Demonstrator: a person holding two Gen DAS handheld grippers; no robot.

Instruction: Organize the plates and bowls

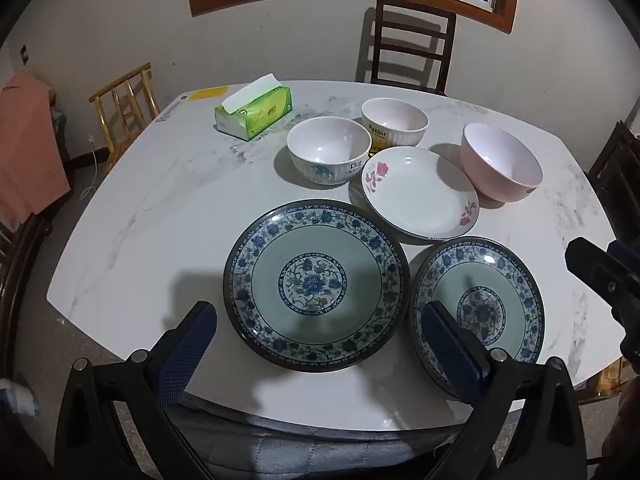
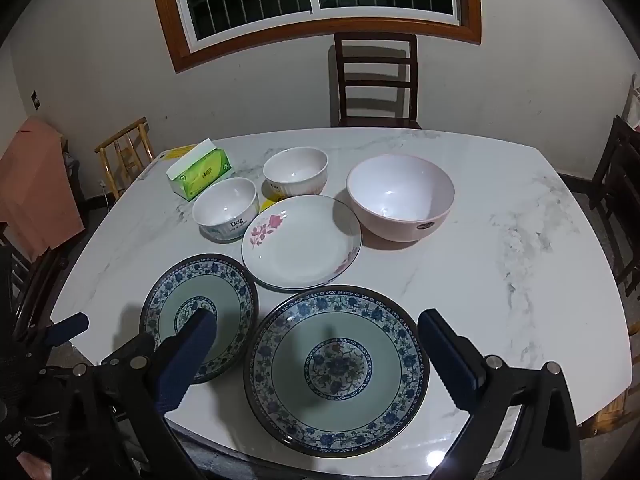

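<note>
Two blue-patterned plates lie near the table's front edge: one on the left (image 1: pixel 316 284) (image 2: pixel 198 316) and one on the right (image 1: pixel 480 312) (image 2: pixel 336 372). Behind them sits a white floral plate (image 1: pixel 420 194) (image 2: pixel 302 242), a "Dog" bowl (image 1: pixel 328 150) (image 2: pixel 224 210), a ribbed "Rabbit" bowl (image 1: pixel 394 122) (image 2: pixel 296 172) and a pink bowl (image 1: pixel 500 162) (image 2: pixel 400 196). My left gripper (image 1: pixel 320 320) is open and empty above the left plate. My right gripper (image 2: pixel 318 328) is open and empty above the right plate; it also shows at the left wrist view's right edge (image 1: pixel 600 276).
A green tissue pack (image 1: pixel 254 114) (image 2: pixel 200 174) lies at the back left of the white marble table (image 1: pixel 152 216) (image 2: pixel 520 264). Chairs stand behind the table (image 2: pixel 376 80), at the left (image 1: pixel 124 104) and at the right (image 2: pixel 620 200). A window is on the far wall.
</note>
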